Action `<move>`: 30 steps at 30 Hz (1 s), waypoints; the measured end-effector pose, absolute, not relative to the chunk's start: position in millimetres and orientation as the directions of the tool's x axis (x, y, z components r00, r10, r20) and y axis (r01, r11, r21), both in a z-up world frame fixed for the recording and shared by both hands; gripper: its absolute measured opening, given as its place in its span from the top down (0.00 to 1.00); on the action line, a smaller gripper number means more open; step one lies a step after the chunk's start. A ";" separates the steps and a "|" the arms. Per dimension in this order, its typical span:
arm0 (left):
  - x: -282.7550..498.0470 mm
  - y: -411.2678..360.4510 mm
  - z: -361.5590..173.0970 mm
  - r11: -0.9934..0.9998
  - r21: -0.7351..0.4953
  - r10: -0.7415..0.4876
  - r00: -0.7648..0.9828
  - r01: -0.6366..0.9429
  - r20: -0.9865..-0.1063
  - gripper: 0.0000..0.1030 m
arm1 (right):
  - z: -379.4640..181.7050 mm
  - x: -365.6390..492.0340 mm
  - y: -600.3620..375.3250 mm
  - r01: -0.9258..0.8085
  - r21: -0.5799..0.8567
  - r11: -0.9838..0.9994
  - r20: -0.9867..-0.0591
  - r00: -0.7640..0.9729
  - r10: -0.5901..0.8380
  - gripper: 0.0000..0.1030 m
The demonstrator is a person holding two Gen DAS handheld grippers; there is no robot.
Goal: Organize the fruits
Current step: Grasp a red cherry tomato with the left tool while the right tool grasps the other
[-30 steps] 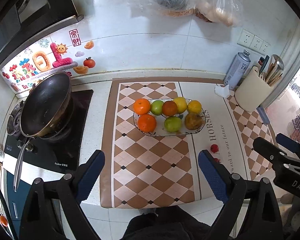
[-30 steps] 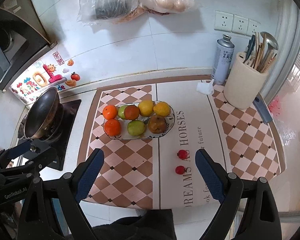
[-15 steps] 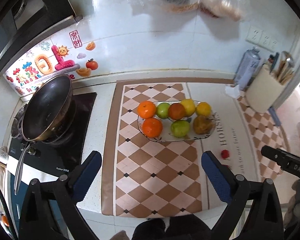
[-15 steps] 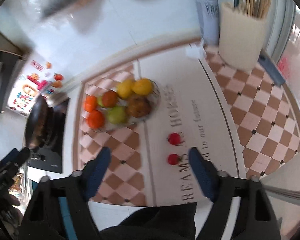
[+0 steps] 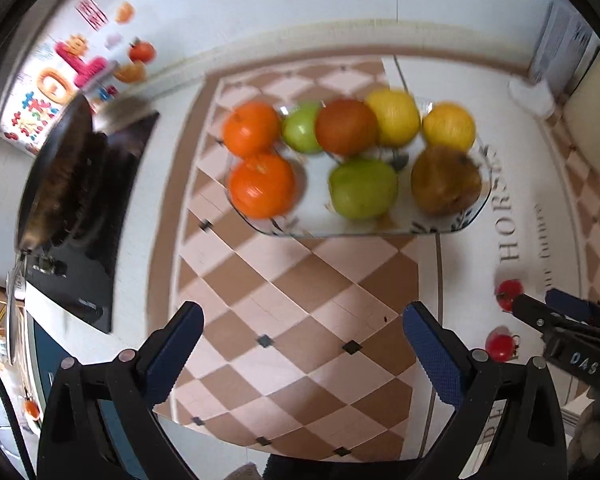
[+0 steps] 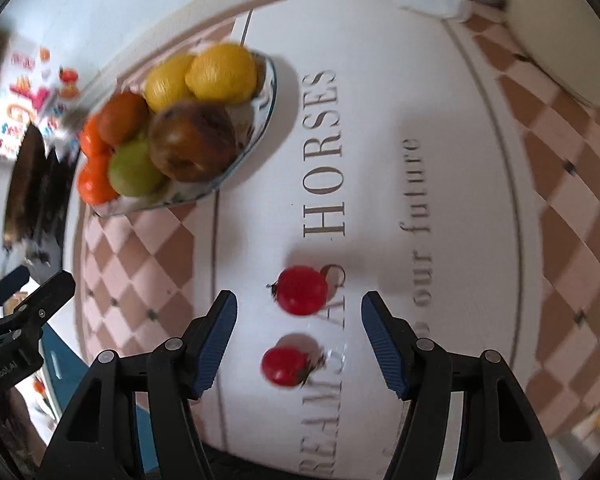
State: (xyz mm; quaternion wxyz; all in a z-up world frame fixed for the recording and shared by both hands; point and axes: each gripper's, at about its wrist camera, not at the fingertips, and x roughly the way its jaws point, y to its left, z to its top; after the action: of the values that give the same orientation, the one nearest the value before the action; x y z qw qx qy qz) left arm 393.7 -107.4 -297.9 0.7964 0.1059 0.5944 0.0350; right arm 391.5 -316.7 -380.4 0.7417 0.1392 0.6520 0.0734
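My right tongs [image 6: 298, 312] wide open, gripping nothing — far cherry tomato [image 6: 301, 290] between tips, near one [image 6: 283, 365] just below. Left tongs [image 5: 302, 330] open, empty, over checkered mat [image 5: 300, 288].

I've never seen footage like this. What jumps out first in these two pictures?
Probably the plate of bright fruit at the middle of the checkered mat: oranges, green apples, lemons. Next, two small red tomatoes lie loose on the mat's lettered part, with the open right gripper reaching around the farther one. A dark wok sits on the stove at the left.
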 end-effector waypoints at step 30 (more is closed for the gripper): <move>364.8 -257.3 -391.5 0.897 -0.091 -0.068 -0.068 0.433 -0.995 0.71 | -381.5 353.6 -407.6 0.211 0.359 0.909 -0.926 0.200 0.319 0.64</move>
State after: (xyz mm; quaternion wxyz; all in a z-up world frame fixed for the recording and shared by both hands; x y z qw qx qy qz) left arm 364.8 -257.3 -391.5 0.6703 0.1292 0.7064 -0.1871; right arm 353.6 -407.6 -381.5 0.7455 0.2101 0.6314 0.0361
